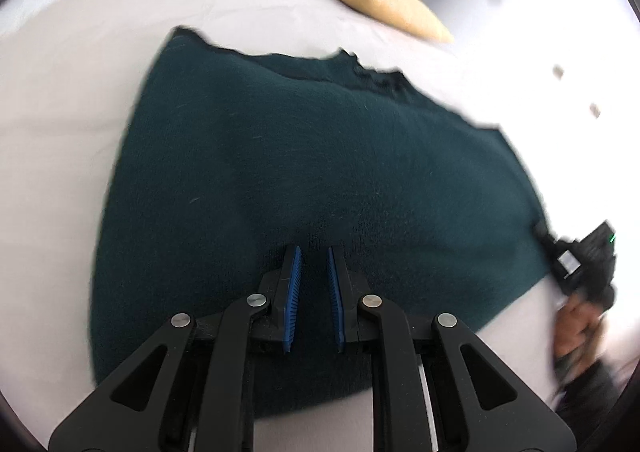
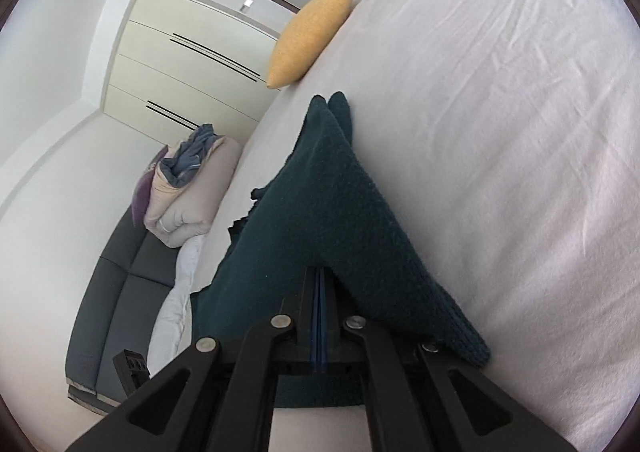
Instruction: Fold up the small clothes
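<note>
A white-sheeted bed (image 2: pixel 500 112) carries everything. A yellow cushion (image 2: pixel 312 36) sits at its far edge, out of the way and well apart from the work.

The dark green knitted garment (image 1: pixel 300 156) lies spread flat near the bed's near edge, probably smoothed out so a fold can be made.

The left gripper (image 1: pixel 314 264) rests at the garment's near hem, its blue pads narrowly apart with knit bunched between them; whether they truly pinch it I cannot tell.

The right gripper (image 2: pixel 320 284) is fully closed on the garment's side edge, with cloth draped over it, likely ready to carry that side across.
</note>
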Action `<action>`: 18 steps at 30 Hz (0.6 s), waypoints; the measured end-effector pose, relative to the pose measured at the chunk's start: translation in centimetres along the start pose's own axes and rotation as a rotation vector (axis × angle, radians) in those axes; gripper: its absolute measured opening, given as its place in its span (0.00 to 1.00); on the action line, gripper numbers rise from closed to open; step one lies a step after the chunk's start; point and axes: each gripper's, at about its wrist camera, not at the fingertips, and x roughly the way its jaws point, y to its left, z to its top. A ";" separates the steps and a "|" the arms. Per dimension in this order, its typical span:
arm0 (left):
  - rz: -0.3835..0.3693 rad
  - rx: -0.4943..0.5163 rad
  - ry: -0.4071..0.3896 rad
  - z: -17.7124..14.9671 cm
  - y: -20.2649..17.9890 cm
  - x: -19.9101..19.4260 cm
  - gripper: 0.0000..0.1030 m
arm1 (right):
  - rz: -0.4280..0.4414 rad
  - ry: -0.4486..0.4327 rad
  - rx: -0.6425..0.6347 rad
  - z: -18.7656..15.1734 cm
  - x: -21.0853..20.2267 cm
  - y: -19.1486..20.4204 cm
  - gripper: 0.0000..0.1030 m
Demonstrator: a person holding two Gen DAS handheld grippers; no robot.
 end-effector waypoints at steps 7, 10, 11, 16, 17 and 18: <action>0.024 -0.202 -0.046 -1.1 5.2 -3.6 0.13 | 0.036 -0.011 -0.001 -0.2 -0.5 0.0 0.00; 0.039 -0.197 -0.042 -1.4 5.4 -4.3 0.13 | 0.020 -0.006 -0.021 -0.2 -0.4 0.5 0.03; 0.051 -0.206 -0.054 -1.5 5.4 -4.8 0.13 | 0.012 0.000 -0.027 -0.2 -0.3 0.7 0.08; 0.086 -0.301 -0.137 -2.0 7.0 -8.1 0.19 | -0.058 -0.025 -0.174 -1.0 -1.5 5.6 0.89; 0.084 -0.320 -0.126 -2.0 7.6 -8.3 0.29 | -0.066 -0.045 -0.204 -1.3 -1.9 6.6 0.93; 0.082 -0.340 -0.119 -2.1 8.2 -8.4 0.38 | -0.060 -0.052 -0.240 -1.6 -2.2 7.9 0.93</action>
